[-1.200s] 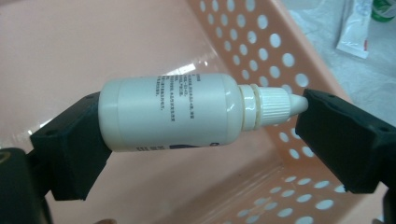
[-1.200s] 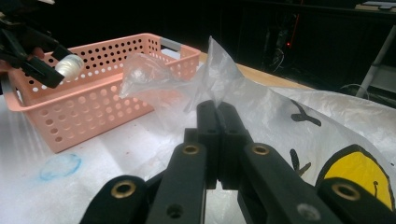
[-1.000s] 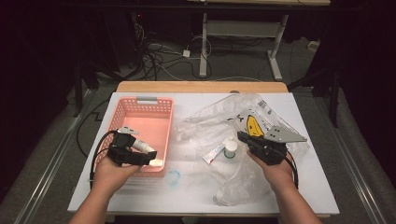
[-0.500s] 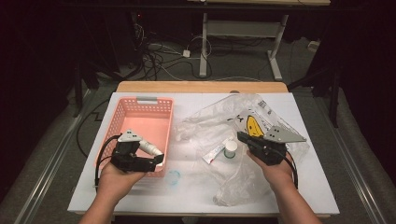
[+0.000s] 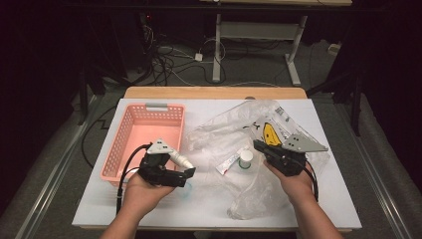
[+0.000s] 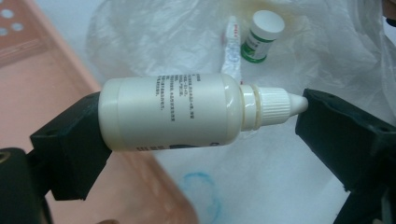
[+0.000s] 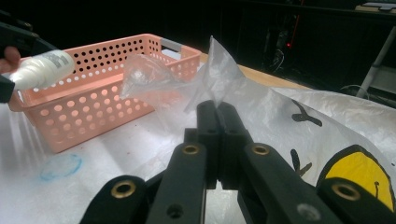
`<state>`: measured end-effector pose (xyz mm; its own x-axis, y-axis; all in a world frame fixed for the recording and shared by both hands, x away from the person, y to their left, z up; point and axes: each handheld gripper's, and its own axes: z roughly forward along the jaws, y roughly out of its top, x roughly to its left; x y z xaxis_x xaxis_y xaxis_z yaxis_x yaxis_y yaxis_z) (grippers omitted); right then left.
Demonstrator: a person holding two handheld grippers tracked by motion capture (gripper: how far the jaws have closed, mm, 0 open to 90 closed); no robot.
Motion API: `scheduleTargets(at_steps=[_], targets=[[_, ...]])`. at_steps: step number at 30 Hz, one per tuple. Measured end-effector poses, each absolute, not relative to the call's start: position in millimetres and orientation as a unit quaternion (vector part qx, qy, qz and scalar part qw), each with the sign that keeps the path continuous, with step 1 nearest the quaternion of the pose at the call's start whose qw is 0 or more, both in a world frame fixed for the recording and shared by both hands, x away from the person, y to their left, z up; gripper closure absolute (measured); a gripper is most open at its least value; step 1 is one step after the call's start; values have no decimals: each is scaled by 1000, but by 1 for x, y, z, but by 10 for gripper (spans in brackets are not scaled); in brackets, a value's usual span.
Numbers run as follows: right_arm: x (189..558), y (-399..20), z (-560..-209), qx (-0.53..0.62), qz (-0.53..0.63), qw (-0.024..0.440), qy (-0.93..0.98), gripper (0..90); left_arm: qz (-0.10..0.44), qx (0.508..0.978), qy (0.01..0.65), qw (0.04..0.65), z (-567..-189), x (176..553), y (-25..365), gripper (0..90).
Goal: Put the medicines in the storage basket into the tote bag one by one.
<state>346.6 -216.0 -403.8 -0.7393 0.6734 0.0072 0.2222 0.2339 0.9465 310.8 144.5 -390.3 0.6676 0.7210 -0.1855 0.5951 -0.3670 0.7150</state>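
Observation:
My left gripper (image 5: 174, 172) (image 6: 201, 122) is shut on a white dropper bottle (image 5: 180, 160) (image 6: 173, 114), clamped end to end, base on one jaw and nozzle tip on the other. It hovers just past the near right corner of the pink basket (image 5: 125, 130) (image 7: 98, 109). My right gripper (image 5: 259, 146) (image 7: 217, 112) is shut on a fold of a clear plastic bag (image 5: 224, 133) (image 7: 219, 70) with a yellow face print (image 5: 271, 133), lifting it a little. A small green-labelled bottle with a white cap (image 5: 245, 159) (image 6: 261, 33) stands on the bag beside a thin tube (image 5: 229, 163) (image 6: 232, 49).
The basket's perforated walls stand left of the bag, with a grey handle (image 5: 157, 106) at its far end. A blue ring mark (image 5: 185, 191) (image 6: 201, 193) is on the white table (image 5: 328, 199) below the left gripper. Cables and desk legs lie on the dark floor beyond.
My left hand has carried the dropper bottle to the right, from over the basket's near edge to just past its right corner. The right gripper and bag have stayed put.

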Motion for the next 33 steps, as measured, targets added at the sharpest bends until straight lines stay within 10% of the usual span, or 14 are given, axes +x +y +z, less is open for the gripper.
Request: scheduleTargets(at_steps=[33], targets=[[346,-219,-400,293,552,209,752,900,50,851,392,346,-445,372,38,64]])
